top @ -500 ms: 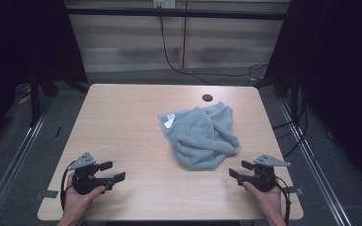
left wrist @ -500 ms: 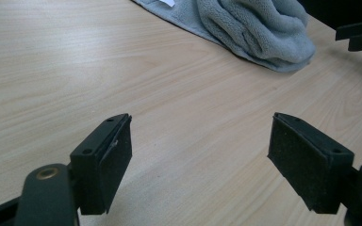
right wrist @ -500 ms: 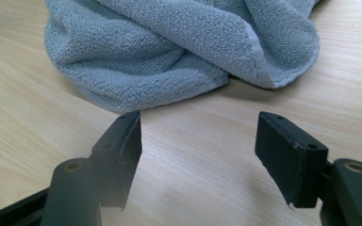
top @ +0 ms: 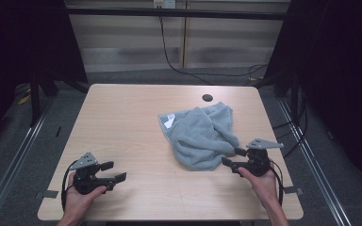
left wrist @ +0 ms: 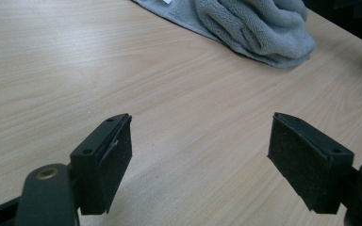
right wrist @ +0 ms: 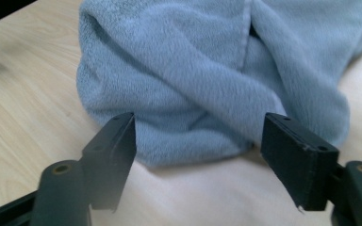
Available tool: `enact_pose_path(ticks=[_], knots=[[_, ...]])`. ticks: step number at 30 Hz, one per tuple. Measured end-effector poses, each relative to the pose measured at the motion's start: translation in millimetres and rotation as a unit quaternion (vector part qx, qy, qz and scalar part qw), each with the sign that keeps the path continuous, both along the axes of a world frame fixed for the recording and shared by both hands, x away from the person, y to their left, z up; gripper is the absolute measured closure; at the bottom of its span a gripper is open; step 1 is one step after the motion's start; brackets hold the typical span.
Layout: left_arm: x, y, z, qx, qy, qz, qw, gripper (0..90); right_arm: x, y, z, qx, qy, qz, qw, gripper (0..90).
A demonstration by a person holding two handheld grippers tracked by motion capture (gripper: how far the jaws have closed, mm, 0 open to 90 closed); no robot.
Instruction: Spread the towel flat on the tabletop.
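A soft grey towel (top: 201, 136) lies in a crumpled heap on the wooden counter (top: 122, 122), a bit right of the middle. A small white tag (top: 169, 121) sticks out at its left edge. A dark round hole (top: 207, 98) sits in the counter just behind the towel.

The right hand-held gripper (top: 230, 157) is down by the near right corner of the towel. Its jaws are spread wide and point at the towel. In the right gripper view the towel (right wrist: 217, 80) bulges just in front of the jaws and is not pinched.

The left hand-held gripper (top: 114, 172) rests near the front left of the counter, well apart from the towel. Its jaws are spread wide too, with only bare wood between them. In the left gripper view the towel (left wrist: 250, 23) lies far off.
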State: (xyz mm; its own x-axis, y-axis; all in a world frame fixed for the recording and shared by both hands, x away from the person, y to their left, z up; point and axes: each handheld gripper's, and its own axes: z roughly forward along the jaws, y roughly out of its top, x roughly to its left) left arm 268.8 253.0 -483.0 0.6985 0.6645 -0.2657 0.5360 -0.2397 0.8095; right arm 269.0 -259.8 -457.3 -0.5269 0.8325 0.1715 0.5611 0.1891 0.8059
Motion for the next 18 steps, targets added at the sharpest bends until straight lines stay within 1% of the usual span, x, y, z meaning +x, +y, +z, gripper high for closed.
enact_pose_path(ticks=[1,2,3,5,6,8,10,12,14,15,16,18], knots=[[0.4,-0.3,-0.2,0.001,-0.001,0.001,1.0,22.0,5.1,2.5,2.1,-0.01,-0.009,0.001,0.9999,23.7],[0.9,-0.4,0.0,0.002,-0.002,0.002,1.0,22.0,11.5,4.8,3.5,-0.015,-0.006,0.006,0.9998,21.9],[1.5,-0.5,0.4,0.001,-0.002,0.001,1.0,22.1,18.4,6.7,4.2,-0.011,0.0,0.013,0.9999,22.1],[2.0,-0.9,0.6,-0.003,-0.003,0.0,1.0,22.1,31.1,10.0,4.0,0.0,0.004,0.018,0.9998,21.2],[2.2,-1.0,0.5,-0.003,-0.002,-0.001,1.0,22.1,36.7,11.8,3.5,0.005,0.007,0.017,0.9998,21.2],[2.3,-1.2,0.2,-0.001,-0.002,-0.002,1.0,22.1,47.7,14.6,1.6,0.012,0.013,0.027,0.9995,20.8],[2.7,-1.3,0.1,-0.002,-0.002,-0.004,1.0,22.1,55.3,18.3,-1.3,0.016,0.017,0.032,0.9992,19.4],[3.6,-2.0,-0.1,-0.003,-0.001,-0.007,1.0,22.8,61.0,21.8,-8.2,0.027,0.018,0.041,0.9987,18.0],[3.9,-2.3,0.3,-0.003,-0.002,-0.009,1.0,23.2,67.4,29.1,-19.0,0.006,0.037,0.048,0.9981,15.8],[3.9,-2.3,0.3,-0.003,-0.002,-0.009,1.0,23.1,67.4,29.1,-19.0,0.006,0.037,0.048,0.9981,15.8],[3.9,-2.4,0.2,-0.003,-0.002,-0.011,0.9999,23.1,71.2,33.9,-30.9,-0.004,0.05,0.051,0.9974,14.8],[3.9,-2.6,0.1,-0.001,-0.003,-0.01,0.9999,23.1,73.3,37.8,-39.3,-0.012,0.057,0.053,0.9969,14.5]])
